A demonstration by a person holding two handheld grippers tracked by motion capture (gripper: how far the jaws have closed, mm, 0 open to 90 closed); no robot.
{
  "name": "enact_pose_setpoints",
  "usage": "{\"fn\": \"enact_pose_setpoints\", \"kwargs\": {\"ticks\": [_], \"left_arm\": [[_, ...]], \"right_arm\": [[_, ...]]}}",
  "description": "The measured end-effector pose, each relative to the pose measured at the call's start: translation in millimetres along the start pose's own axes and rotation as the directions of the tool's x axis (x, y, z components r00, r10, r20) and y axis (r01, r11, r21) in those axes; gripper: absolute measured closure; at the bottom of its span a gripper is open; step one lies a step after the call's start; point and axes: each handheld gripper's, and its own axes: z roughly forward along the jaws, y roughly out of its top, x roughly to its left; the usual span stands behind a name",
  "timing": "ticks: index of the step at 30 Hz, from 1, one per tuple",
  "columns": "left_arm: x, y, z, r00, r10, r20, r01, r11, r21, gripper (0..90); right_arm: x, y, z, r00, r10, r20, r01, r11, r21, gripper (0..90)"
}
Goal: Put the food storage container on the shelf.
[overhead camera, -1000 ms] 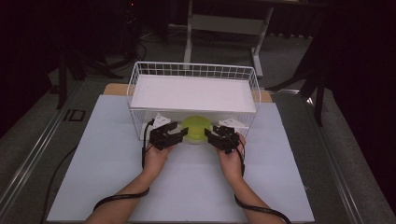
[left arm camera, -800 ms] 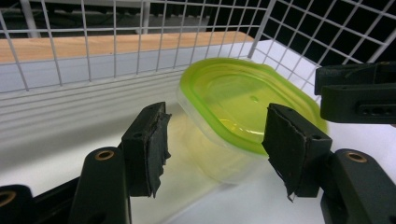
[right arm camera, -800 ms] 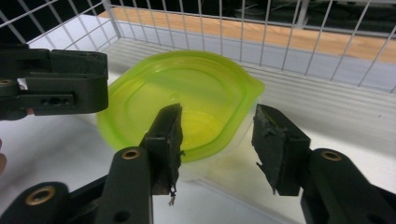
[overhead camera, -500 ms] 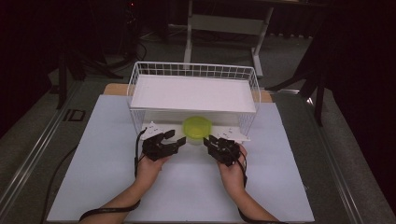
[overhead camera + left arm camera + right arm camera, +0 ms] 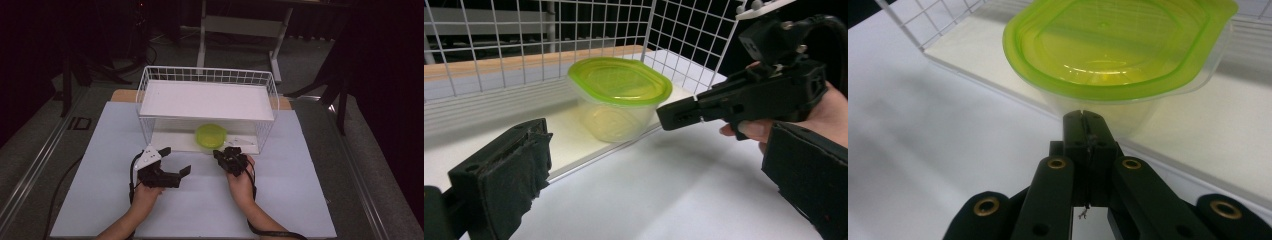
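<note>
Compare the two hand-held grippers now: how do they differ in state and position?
The left hand-held gripper has its jaws wide open; the right hand-held gripper has them shut, holding nothing. The right sits closer to the green-lidded container than the left. Both are black and above the white mat.

High view looks forward and down from above the surface's (image 5: 300, 200) near edge, both gripper views ride low and close, aimed at the wire basket's (image 5: 207, 75) front, and all three share the green-lidded container (image 5: 210, 134) (image 5: 619, 97) (image 5: 1118, 50).
</note>
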Motion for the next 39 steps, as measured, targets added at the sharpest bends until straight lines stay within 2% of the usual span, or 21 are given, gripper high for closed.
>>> {"fn": "enact_pose_setpoints", "kwargs": {"ticks": [3, 7, 9, 18, 25, 29, 32, 35, 37, 38, 39], "left_arm": [[0.0, -1.2, 2.6, 0.9999, -0.004, -0.012, 0.004, 1.0000, 0.004, 0.3], [0.9, -7.1, 9.5, 0.9995, -0.018, 0.025, 0.018, 0.9994, 0.029, 0.3], [0.5, -10.5, 12.5, 0.9994, -0.012, 0.034, 0.010, 0.9984, 0.057, 0.3], [0.4, -10.4, 12.4, 0.9994, -0.008, 0.034, 0.006, 0.9987, 0.050, 0.3], [2.6, -9.5, 10.4, 0.9996, -0.013, 0.026, 0.011, 0.9991, 0.042, 0.3], [3.0, -8.8, 10.3, 0.9996, -0.013, 0.026, 0.012, 0.9992, 0.038, 0.3], [4.0, -8.0, 9.7, 0.9998, -0.007, 0.021, 0.006, 0.9991, 0.041, 0.3], [5.5, -6.3, 9.0, 0.9997, -0.014, 0.022, 0.013, 0.9991, 0.039, 0.3], [6.3, -5.3, 8.6, 0.9996, -0.012, 0.025, 0.011, 0.9991, 0.041, 0.3], [6.3, -5.3, 8.6, 0.9996, -0.012, 0.025, 0.011, 0.9991, 0.041, 0.3], [5.7, -4.5, 8.4, 0.9996, 0.000, 0.028, -0.001, 0.9988, 0.048, 0.3]], "right_arm": [[-0.1, 2.7, 3.9, 1.0000, -0.004, 0.002, 0.004, 1.000, 0.001, 90.0], [-1.8, 9.1, 14.7, 0.9994, -0.007, 0.033, 0.007, 1.000, 0.003, 90.0], [-2.9, 12.2, 19.0, 0.9990, -0.008, 0.043, 0.008, 1.000, 0.000, 90.0], [-10.0, 20.1, 33.7, 0.9975, 0.054, 0.046, -0.054, 0.999, 0.001, 90.0], [-5.0, 26.2, 44.4, 0.9982, 0.036, 0.049, -0.036, 0.999, 0.002, 89.8], [-3.1, 27.3, 44.9, 0.9982, 0.018, 0.057, -0.018, 1.000, 0.000, 88.1], [0.0, 25.9, 43.1, 0.9989, 0.005, 0.047, -0.005, 1.000, 0.004, 86.0], [3.9, 22.5, 35.5, 0.9994, 0.006, 0.033, -0.005, 1.000, -0.015, 80.3], [6.5, 18.7, 29.6, 0.9999, 0.012, 0.003, -0.012, 1.000, -0.027, 66.6], [6.5, 18.7, 29.6, 0.9999, 0.012, 0.003, -0.012, 1.000, -0.027, 66.6], [8.2, 17.4, 27.1, 1.0000, 0.001, -0.004, -0.001, 0.999, -0.034, 58.3]]}}
